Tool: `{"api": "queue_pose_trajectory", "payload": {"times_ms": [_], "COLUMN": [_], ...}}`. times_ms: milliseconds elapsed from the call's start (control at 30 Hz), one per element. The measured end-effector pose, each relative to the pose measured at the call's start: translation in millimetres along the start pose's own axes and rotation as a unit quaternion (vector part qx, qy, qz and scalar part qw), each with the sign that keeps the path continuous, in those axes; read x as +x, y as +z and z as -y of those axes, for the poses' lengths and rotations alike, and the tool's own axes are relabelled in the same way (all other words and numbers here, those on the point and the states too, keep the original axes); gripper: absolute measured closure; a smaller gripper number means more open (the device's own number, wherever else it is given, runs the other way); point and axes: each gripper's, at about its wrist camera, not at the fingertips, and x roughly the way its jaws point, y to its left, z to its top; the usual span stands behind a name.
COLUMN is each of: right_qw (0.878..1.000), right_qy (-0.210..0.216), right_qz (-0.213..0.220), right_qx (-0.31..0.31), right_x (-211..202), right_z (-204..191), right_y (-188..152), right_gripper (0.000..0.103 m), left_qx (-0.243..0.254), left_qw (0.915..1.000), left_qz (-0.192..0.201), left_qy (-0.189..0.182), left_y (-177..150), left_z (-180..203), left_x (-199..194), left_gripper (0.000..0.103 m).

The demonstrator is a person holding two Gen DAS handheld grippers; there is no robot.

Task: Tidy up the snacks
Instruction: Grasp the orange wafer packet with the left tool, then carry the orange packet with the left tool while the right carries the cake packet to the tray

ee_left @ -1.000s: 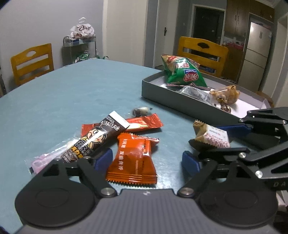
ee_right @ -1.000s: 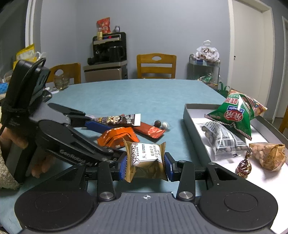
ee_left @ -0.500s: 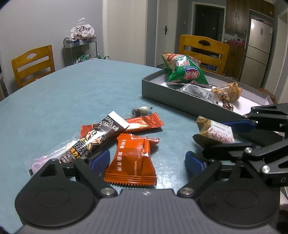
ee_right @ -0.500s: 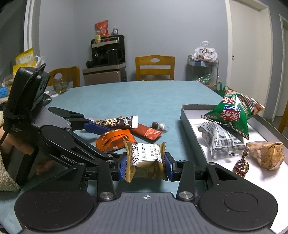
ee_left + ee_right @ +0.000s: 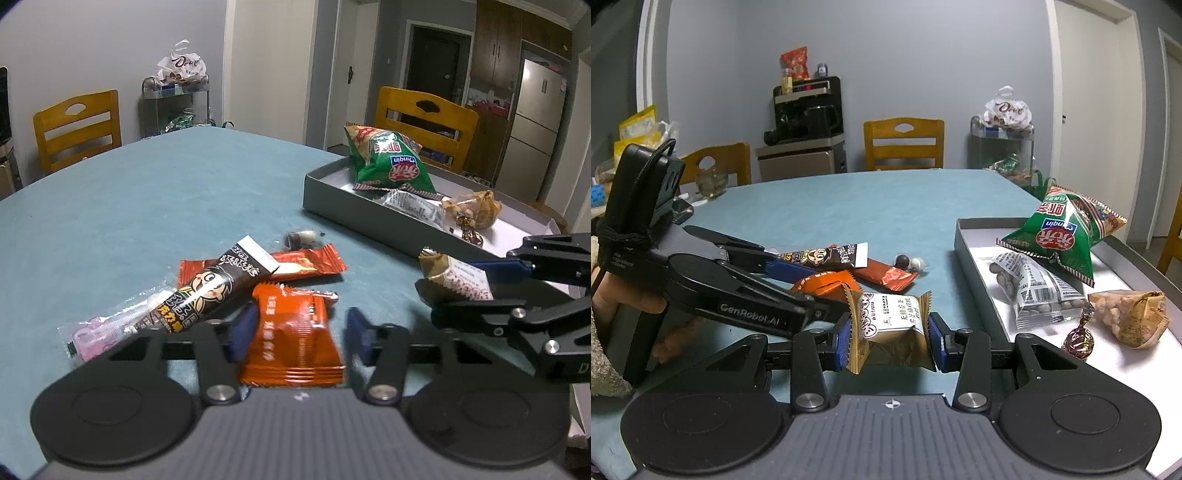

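Observation:
My right gripper (image 5: 889,338) is shut on a brown-and-white cake packet (image 5: 892,325) and holds it above the table, just left of the grey tray (image 5: 971,273); the packet also shows in the left wrist view (image 5: 458,277). My left gripper (image 5: 297,332) is closing around an orange packet (image 5: 291,341) on the blue table, its blue pads (image 5: 242,326) near the packet's sides. A black chocolate tube (image 5: 207,291), a red bar (image 5: 306,260) and a small candy (image 5: 303,238) lie beyond it. The tray holds a green chip bag (image 5: 1063,236), a clear nut bag (image 5: 1034,291), a brown packet (image 5: 1130,317) and a foil candy (image 5: 1078,338).
The tray (image 5: 351,218) stands at the table's right side. A pink clear wrapper (image 5: 99,330) lies left of the tube. Wooden chairs (image 5: 77,129) stand around the table. A coffee machine on a cabinet (image 5: 807,136) and a wire rack (image 5: 1001,147) stand by the wall.
My left gripper's fingers have closed in from wide open to the orange packet's sides. My right gripper has lifted the cake packet and moved it slightly toward the tray.

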Motion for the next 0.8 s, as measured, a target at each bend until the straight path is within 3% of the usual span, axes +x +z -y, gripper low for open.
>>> {"api": "queue_pose_trajectory", "payload": {"times_ms": [433, 800], "right_qw": [1.000, 0.999], "right_qy": [0.006, 0.013], "right_qz": [0.015, 0.049], "right_qx": [0.001, -0.001], "right_x": [-9.5, -30.0], "right_z": [2.7, 11.3], "right_y": [3.2, 20.3], "right_gripper": [0.060, 0.060], "left_qx": [0.000, 0.001], "left_qw": [0.9998, 0.9978], "left_qz": [0.019, 0.066], "left_qy": [0.004, 0.009], "left_y": [0.5, 15.3], "left_z": [1.9, 16.5], "left_x": [-9.6, -45.6], "left_gripper": [0.068, 0.068]}}
